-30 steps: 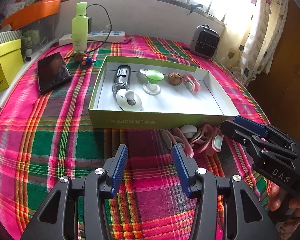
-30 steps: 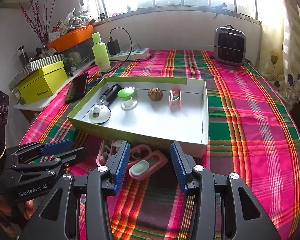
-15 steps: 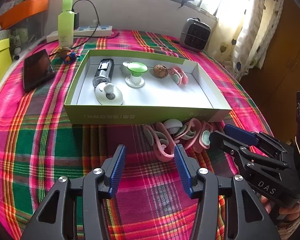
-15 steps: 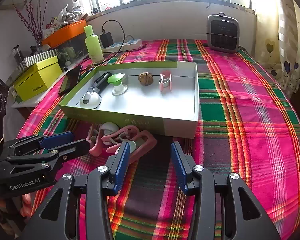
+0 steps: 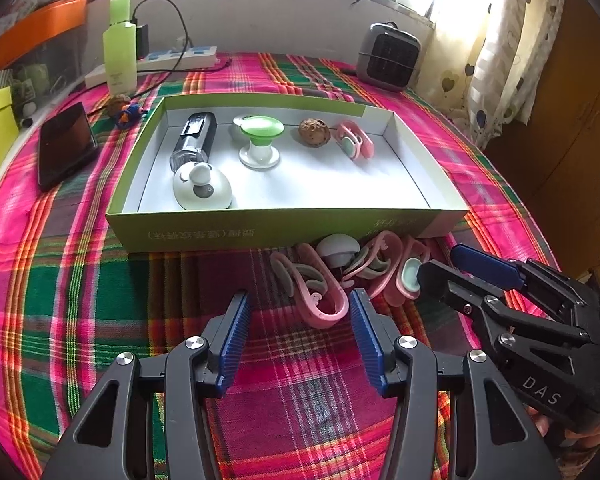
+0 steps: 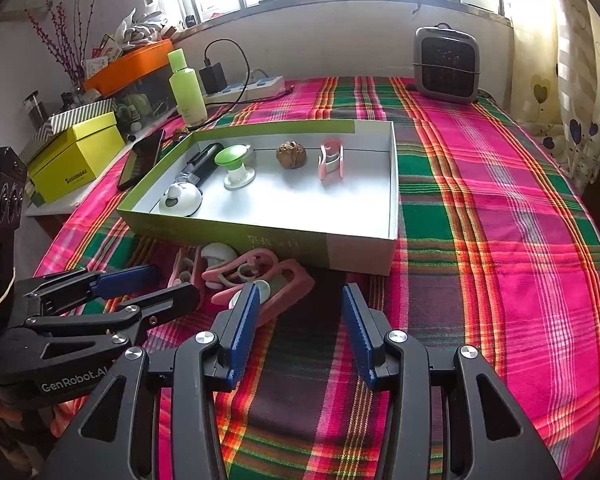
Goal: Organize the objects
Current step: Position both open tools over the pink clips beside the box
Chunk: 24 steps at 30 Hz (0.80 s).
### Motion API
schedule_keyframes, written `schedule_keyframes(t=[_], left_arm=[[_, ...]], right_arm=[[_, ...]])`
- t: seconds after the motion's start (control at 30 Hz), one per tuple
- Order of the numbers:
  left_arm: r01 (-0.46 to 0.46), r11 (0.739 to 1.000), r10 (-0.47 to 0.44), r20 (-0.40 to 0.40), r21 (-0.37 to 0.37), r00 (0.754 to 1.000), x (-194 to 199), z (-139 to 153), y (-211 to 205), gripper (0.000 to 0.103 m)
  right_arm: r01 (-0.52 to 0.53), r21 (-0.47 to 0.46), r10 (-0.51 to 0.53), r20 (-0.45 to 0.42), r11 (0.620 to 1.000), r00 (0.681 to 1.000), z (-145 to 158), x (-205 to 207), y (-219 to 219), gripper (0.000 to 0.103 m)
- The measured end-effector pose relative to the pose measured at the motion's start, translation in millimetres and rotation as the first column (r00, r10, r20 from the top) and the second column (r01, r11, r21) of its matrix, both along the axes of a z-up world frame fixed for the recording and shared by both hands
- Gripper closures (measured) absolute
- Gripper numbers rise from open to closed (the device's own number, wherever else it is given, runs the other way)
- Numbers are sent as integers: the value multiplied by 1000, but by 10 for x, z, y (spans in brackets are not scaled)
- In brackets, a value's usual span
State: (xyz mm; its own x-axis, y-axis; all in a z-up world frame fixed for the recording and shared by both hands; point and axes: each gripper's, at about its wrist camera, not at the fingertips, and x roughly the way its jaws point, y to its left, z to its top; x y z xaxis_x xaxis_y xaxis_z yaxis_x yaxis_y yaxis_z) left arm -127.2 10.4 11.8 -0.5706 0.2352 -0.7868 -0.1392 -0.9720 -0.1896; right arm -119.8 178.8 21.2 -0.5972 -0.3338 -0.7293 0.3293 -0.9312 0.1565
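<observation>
Home room: heart-print curtain, plaid tablecloth.

Box interior: right half of the green box lies bare, toward 2 o'clock.
Near wall: pink clips heaped against it at 12.
Cloth: plaid cloth free at 3.
Left edge: phone at 10.

Left gripper jaws: just been opening, wider than a second ago; nothing pressed between pads.
Pink clip pile: nearer to left gripper than before; front clip's end now level with fingertips.
Green box: larger, nearer in both views.
</observation>
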Motion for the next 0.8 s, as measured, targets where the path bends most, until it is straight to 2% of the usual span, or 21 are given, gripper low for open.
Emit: schedule_keyframes(t=[0.4, 0.6, 0.8], left_arm=[[-76, 997, 76, 0, -15, 997, -33, 14, -201, 54], [-74, 997, 74, -4, -11, 997, -32, 11, -225, 54], [-71, 997, 71, -6, -2, 997, -30, 14, -246, 54]], right_arm=[[-13, -50, 14, 25, 999, 1000, -14, -56, -68, 59], [-26, -51, 28, 29, 998, 999, -13, -46, -112, 59], [18, 0, -18, 25, 1000, 1000, 10, -17, -36, 57]])
